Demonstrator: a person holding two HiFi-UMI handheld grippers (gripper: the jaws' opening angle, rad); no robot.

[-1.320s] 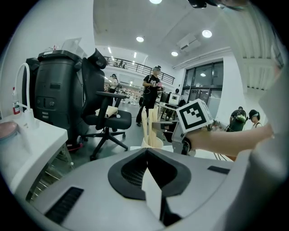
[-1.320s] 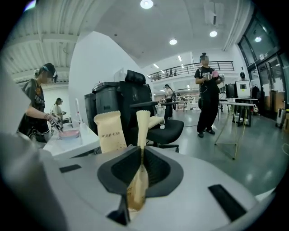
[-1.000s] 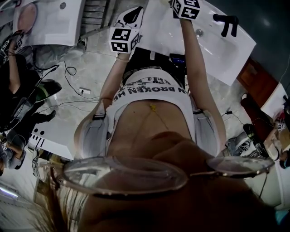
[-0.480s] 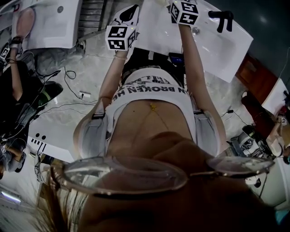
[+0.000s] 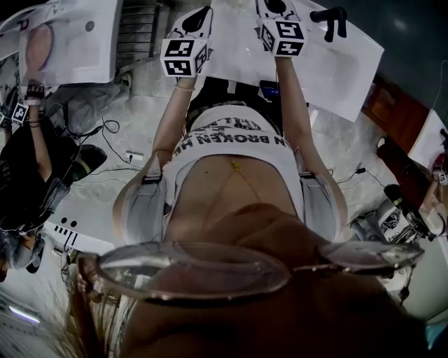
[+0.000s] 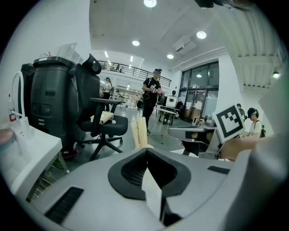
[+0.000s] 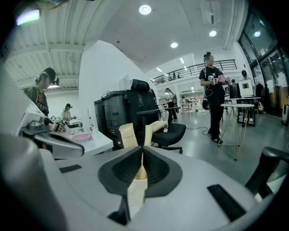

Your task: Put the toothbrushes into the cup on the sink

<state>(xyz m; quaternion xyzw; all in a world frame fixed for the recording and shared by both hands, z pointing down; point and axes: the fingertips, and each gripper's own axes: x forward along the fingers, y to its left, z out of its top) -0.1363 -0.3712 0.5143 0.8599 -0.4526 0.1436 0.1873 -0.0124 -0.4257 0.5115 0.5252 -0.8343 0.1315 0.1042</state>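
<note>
My own torso fills the middle of the head view. Both grippers are held up at the top, over the near edge of a white sink counter (image 5: 346, 66) with a black faucet (image 5: 329, 21). My left gripper (image 5: 201, 12) shows its marker cube and white body. My right gripper (image 5: 271, 5) is beside it, closer to the faucet. In the left gripper view the cream fingers (image 6: 139, 133) lie pressed together, pointing out into the room. In the right gripper view the cream fingers (image 7: 129, 134) also meet at the jaws. No toothbrush or cup shows in any view.
A second white sink (image 5: 80, 35) lies at the upper left, with a person in black (image 5: 35, 161) and floor cables (image 5: 112, 133) beside it. Ahead of the grippers stand a black office chair (image 6: 106, 124), a black machine (image 6: 54, 99), standing people (image 7: 213, 85) and a thin-legged table (image 7: 241, 108).
The sink and faucet have slid up and left in the head view. The right marker cube sits a little lower in the picture. Both arms stay raised.
</note>
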